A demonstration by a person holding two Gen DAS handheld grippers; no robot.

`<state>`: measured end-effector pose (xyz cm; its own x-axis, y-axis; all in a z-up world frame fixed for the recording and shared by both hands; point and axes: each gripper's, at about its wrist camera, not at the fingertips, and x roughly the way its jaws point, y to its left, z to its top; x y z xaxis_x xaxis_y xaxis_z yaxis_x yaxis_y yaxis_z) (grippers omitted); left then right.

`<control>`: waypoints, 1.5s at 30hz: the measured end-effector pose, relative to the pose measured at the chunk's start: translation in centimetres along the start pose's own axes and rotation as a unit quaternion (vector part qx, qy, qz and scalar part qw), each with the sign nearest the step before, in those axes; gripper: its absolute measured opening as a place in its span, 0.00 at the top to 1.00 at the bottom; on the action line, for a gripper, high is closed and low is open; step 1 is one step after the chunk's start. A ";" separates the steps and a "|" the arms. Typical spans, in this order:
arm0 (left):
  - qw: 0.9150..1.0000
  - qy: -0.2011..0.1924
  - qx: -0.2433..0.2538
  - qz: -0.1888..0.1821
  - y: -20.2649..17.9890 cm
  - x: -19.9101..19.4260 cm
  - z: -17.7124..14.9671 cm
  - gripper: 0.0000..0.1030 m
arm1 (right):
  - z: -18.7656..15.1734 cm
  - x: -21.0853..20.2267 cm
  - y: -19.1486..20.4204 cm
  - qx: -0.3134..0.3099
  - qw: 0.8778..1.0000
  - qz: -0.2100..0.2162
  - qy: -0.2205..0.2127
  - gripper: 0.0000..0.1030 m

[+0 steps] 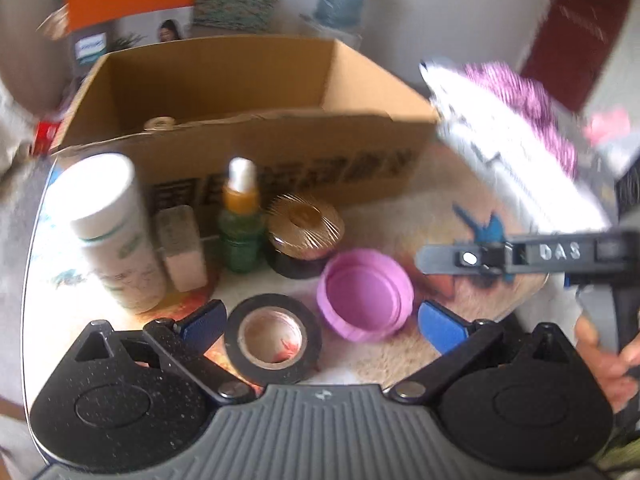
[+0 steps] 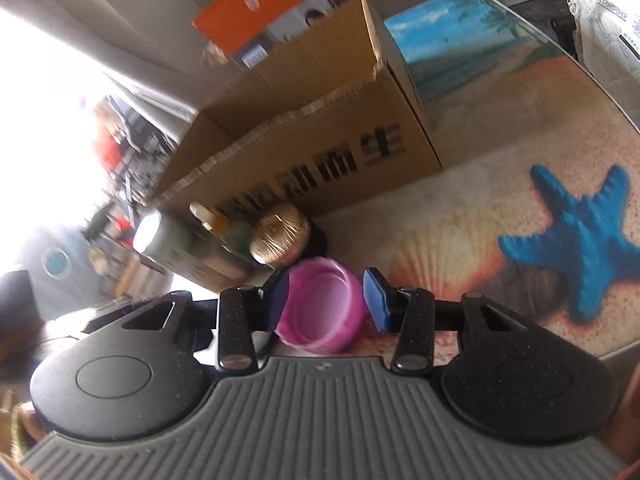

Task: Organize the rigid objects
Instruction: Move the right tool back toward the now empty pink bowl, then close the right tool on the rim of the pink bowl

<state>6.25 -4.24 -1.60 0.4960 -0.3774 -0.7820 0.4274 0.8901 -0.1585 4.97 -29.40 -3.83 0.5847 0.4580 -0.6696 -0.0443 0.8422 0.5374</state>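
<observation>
Behind box [image 1: 248, 148] wall, roll [image 1: 160, 123] half-hidden.

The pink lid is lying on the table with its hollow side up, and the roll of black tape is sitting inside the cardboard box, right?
Not quite. The black tape is not in the cardboard box; it lies flat on the table in front of it, beside the pink lid, as the left wrist view shows. The lid does lie on the table hollow side up.
</observation>
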 end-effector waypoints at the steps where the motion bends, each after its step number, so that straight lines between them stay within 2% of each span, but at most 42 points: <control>1: 1.000 0.004 0.018 0.002 -0.6 0.6 0.0 0.00 | -0.1 0.5 0.0 -0.004 1.000 -0.005 0.006 0.60; 10: 0.993 0.028 0.112 0.015 -3.8 4.3 0.3 0.03 | 0.2 3.4 0.3 -0.022 0.999 -0.017 0.040 0.65; 13: 0.991 0.035 0.129 0.013 -4.5 4.6 0.4 0.03 | 0.0 4.0 0.6 -0.037 0.998 -0.022 0.044 0.76; 19: 0.989 0.047 0.143 -0.002 -5.3 5.3 0.4 0.05 | 0.0 4.9 1.1 -0.072 0.996 -0.040 0.046 0.84; 27: 0.986 0.052 0.159 -0.010 -6.7 6.3 0.5 0.07 | 0.3 4.6 0.4 -0.078 0.995 -0.050 0.039 0.86; 34: 0.982 0.058 0.180 -0.007 -8.0 7.3 0.7 0.20 | 0.3 3.4 -1.2 -0.064 0.996 -0.064 0.021 0.86; 45: 0.983 0.063 0.173 -0.007 -8.1 7.7 1.3 0.28 | 0.0 3.0 -1.8 -0.057 0.997 -0.050 0.012 0.84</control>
<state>7.60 -14.70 -5.51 0.4005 -0.3354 -0.8527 0.6757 0.7367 0.0275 6.77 -29.52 -6.84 0.5711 0.3761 -0.7296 -0.0790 0.9099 0.4072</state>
